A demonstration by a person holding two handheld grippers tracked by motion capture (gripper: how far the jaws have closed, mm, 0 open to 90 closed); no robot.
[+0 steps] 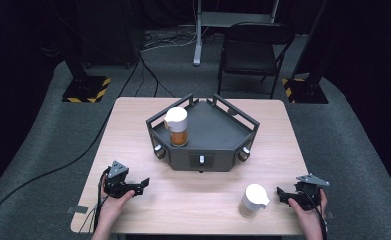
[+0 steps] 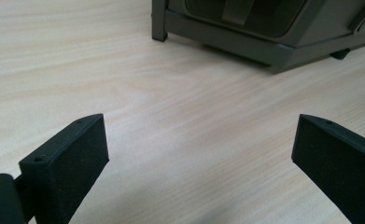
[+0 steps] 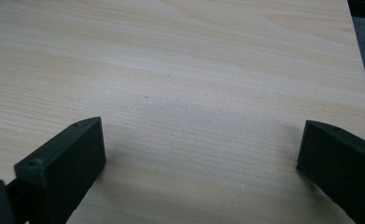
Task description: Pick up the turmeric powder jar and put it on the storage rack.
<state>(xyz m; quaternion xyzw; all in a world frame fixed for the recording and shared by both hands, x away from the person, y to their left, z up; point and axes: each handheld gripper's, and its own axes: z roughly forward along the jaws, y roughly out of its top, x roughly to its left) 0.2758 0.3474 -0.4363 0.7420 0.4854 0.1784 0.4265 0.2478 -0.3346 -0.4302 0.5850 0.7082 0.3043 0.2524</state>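
- Two jars in play: one white-capped jar point(image 1: 253, 200) stands upright on the tabletop near the front edge, toward the front right corner; a second jar with amber contents point(image 1: 176, 127) stands upright inside the dark tray point(image 1: 231, 146) at the middle of the table, in the tray's left part.
- My right gripper point(image 1: 283, 194) sits just beside the loose jar, to its right, near the front right corner; jaws spread wide, nothing between them; in the right gripper view I see bare wood between the pads.
- My left gripper point(image 1: 142, 185) rests low by the front left corner, well apart from the loose jar; jaws also wide apart and empty, tray's front wall point(image 2: 245, 42) ahead of them.
- Key relation: loose jar lies left of my right gripper, long axis vertical, cap on top. Right hand is clearly the nearer.
- Judgement: a level sideways approach from the right, jaws straddling the body below the cap, looks the shortest route; a careless nudge could tip it.
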